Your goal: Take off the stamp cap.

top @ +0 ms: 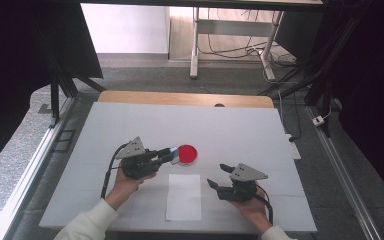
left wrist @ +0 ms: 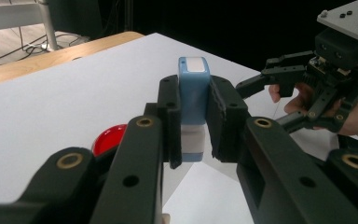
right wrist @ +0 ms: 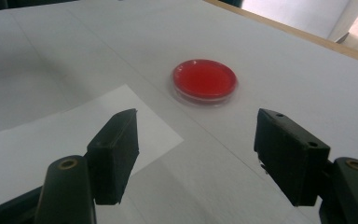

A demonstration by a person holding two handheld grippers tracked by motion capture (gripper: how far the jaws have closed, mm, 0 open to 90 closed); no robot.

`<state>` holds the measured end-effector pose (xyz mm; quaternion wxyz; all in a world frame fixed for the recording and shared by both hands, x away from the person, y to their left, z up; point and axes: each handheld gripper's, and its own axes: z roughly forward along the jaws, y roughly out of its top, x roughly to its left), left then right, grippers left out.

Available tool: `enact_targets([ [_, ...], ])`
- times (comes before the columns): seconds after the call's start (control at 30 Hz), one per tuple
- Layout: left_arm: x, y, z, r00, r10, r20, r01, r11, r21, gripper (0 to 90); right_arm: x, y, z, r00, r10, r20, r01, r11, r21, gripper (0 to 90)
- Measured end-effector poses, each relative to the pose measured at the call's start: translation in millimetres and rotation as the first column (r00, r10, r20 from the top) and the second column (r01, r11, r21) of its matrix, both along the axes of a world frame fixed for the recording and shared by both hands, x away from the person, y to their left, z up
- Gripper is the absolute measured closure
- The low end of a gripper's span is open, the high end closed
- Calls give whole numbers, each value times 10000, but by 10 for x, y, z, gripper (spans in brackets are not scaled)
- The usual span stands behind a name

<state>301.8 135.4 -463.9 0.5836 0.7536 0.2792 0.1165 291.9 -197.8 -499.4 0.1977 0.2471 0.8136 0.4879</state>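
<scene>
Left gripper view: blue stamp (left wrist: 194, 100) clamped between left tongs (left wrist: 195, 122).

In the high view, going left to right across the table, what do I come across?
Left gripper, shut on a blue stamp → red ink pad, just right of its tip → right gripper, jaws open with nothing between them. The white paper sheet lies nearer, between the two grippers.

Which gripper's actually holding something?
The left gripper: its jaws clamp a blue-and-white stamp. The right gripper has open jaws with nothing between them.
</scene>
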Motion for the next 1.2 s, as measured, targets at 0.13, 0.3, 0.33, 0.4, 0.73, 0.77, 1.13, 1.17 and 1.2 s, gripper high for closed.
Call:
enact_targets([
  [0.13, 13, -46, 0, 10000, -33, 12, 33, 10000, 21, 759, 7, 153, 3, 9997, 230, 8, -230, 9997, -10, 310],
  [0.3, 31, -110, -22, 10000, 15, -8, -15, 9999, 149, 759, 20, 281, 14, 9996, 251, 102, -251, 9997, 29, 312],
  [0.33, 33, -121, -26, 10000, 25, -19, -25, 9999, 145, 759, 24, 299, 15, 9997, 227, 81, -227, 9997, 41, 316],
  [0.4, 34, -145, -33, 10000, 42, -21, -42, 9999, 138, 759, 28, 321, 15, 9998, 209, 37, -209, 9998, 33, 327],
  [0.73, 38, -278, -70, 10000, 78, 3, -78, 9999, 121, 759, 43, 523, 18, 9998, 194, 53, -194, 9997, 159, 380],
  [0.77, 38, -288, -73, 10000, 90, 9, -90, 9999, 117, 759, 53, 545, 19, 9998, 184, 49, -184, 9996, 205, 392],
  [1.13, 23, -360, -90, 10000, 42, 46, -42, 10000, 7, 759, 90, 741, 41, 10000, -84, 18, 83, 9992, 381, 461],
  [1.17, 22, -361, -90, 10000, 43, 47, -43, 10000, -5, 759, 88, 755, 41, 10000, -90, 19, 90, 9991, 413, 474],
  [1.2, 20, -361, -89, 10000, 44, 53, -44, 10000, -3, 759, 86, 764, 41, 10000, -80, 54, 78, 9992, 401, 485],
])
